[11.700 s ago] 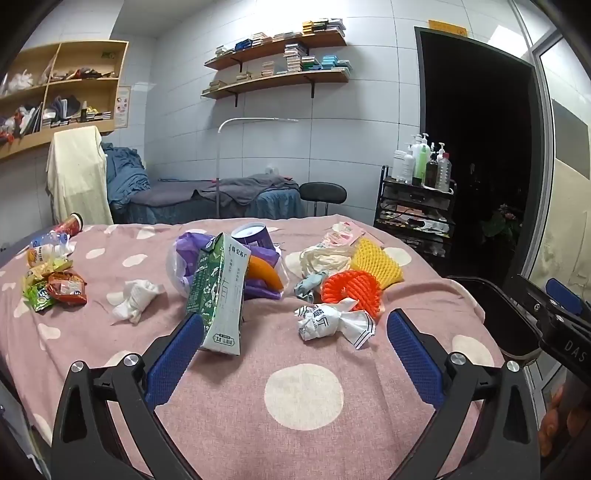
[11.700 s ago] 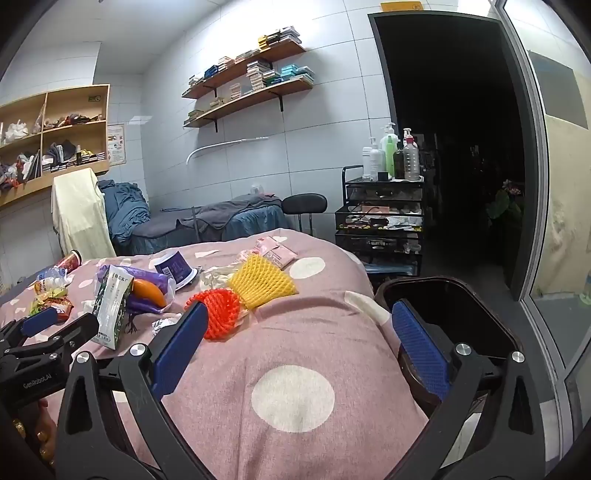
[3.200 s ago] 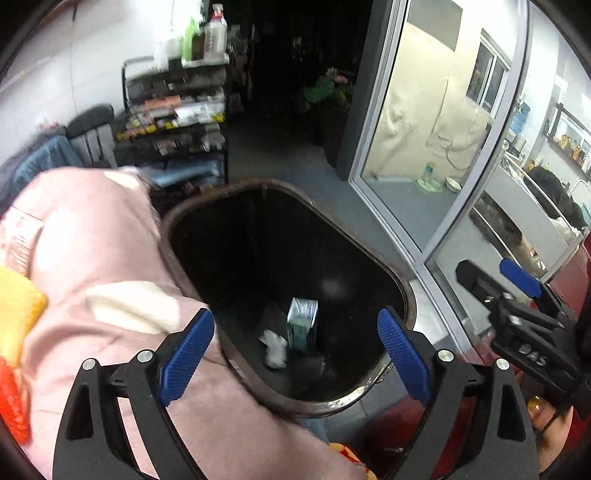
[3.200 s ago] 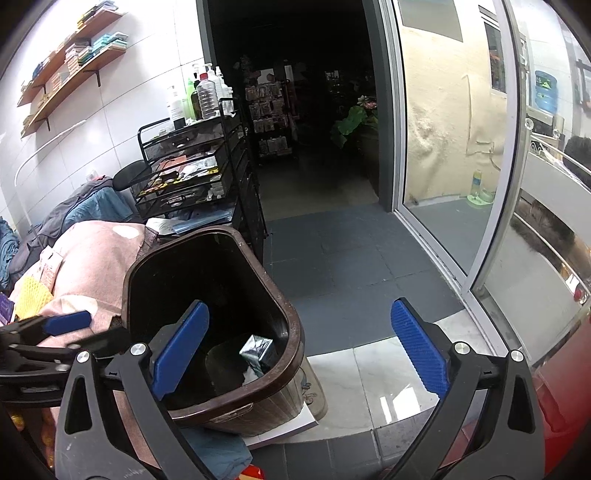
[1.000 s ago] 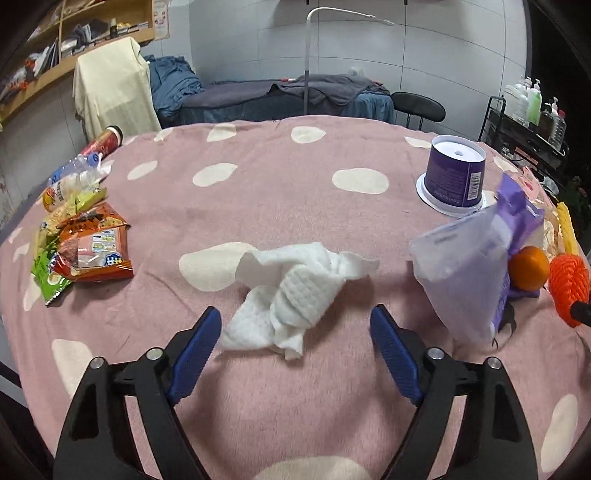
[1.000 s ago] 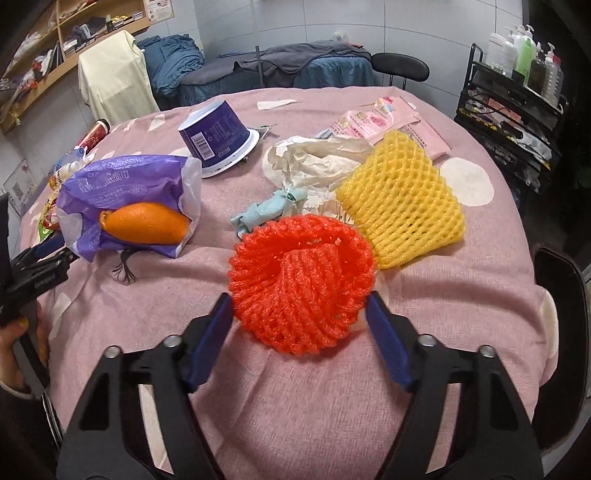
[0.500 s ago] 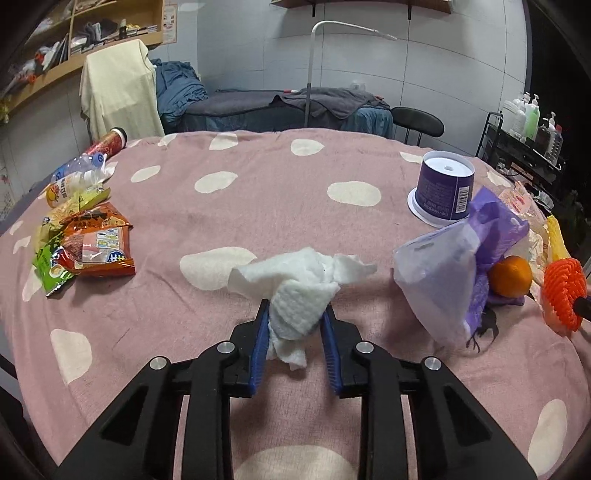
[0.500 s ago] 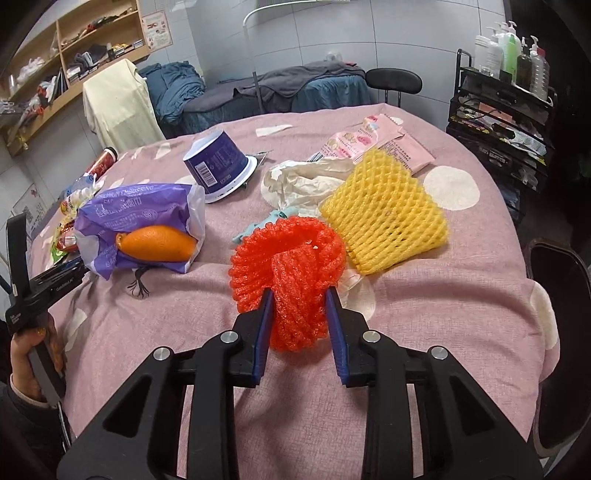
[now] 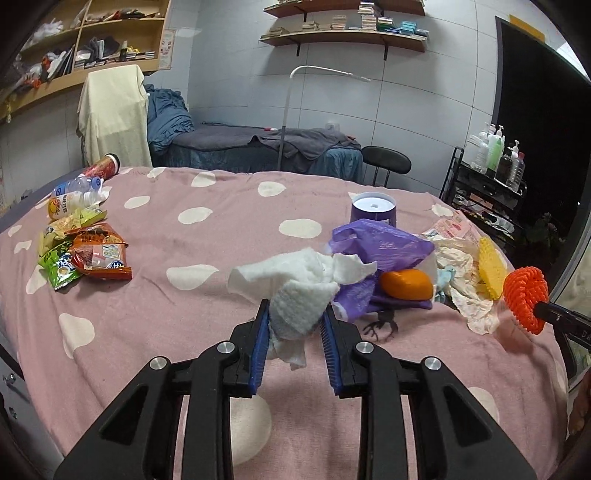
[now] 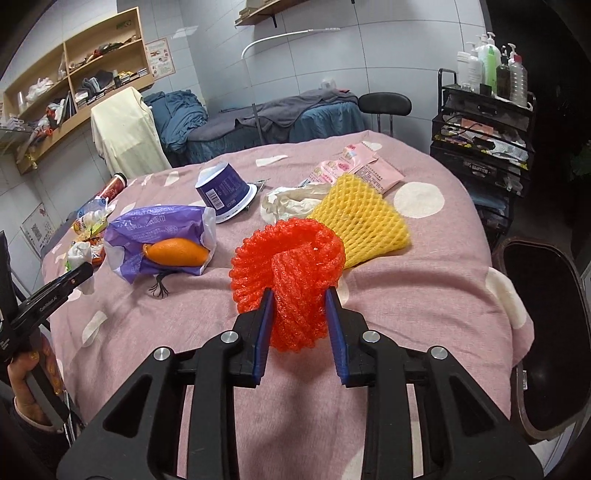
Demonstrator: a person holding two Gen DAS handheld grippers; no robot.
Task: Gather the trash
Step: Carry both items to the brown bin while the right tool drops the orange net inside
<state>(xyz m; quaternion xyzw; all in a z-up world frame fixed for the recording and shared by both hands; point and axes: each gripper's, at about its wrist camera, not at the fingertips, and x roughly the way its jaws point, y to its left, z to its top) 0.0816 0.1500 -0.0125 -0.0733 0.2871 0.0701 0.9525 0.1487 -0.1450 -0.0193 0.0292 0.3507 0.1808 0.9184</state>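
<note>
The pink spotted cloth (image 9: 155, 314) is bare in the middle and near the front edge, so a gripper can pass there. Snack packets (image 9: 85, 254) crowd the left side; the purple bag (image 10: 162, 236), yellow net (image 10: 362, 221) and purple tub (image 10: 225, 192) block the right side.

White tiled walls (image 9: 229, 74) carry two wooden wall shelves (image 9: 347, 35) of books and an open wooden shelving unit (image 9: 92, 51). A massage bed (image 9: 258, 149) with grey and blue covers stands behind, a black stool (image 9: 386, 162) and black wire trolley (image 10: 484, 122) nearby.
</note>
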